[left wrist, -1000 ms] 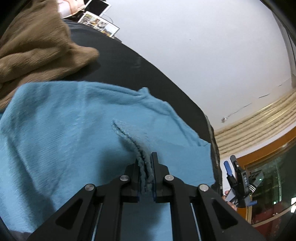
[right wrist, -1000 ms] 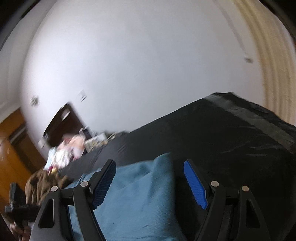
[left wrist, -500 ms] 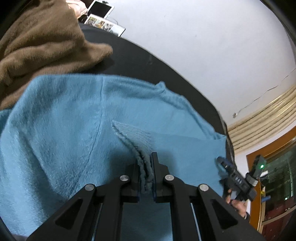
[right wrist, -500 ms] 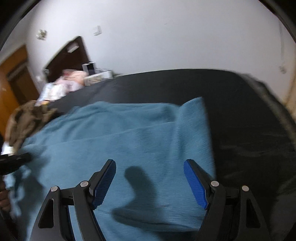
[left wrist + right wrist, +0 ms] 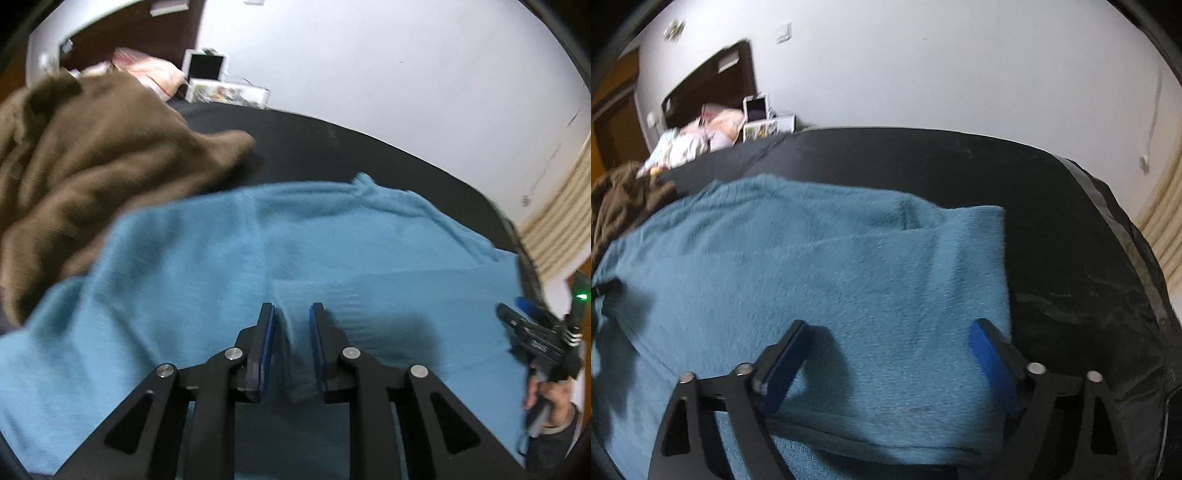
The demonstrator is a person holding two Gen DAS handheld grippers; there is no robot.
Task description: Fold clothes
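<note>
Blue garment (image 5: 229, 258) under left hand-held gripper (image 5: 291, 314) (folded)

**Layout of the bed surface**

A fleece garment (image 5: 221, 258) is spread flat across the near part of a covered mattress (image 5: 960, 158). A second, crumpled garment (image 5: 92, 140) is heaped at its left, overlapping its left edge. Behind both, bare mattress runs to the wall (image 5: 923, 66). At the far left corner, against the wall, a headboard (image 5: 713, 85) is set, with a pile of small items (image 5: 713, 129) and a box (image 5: 768, 127) before it. The right edge of the spread garment lies folded over itself, with bare mattress at its right.
</note>
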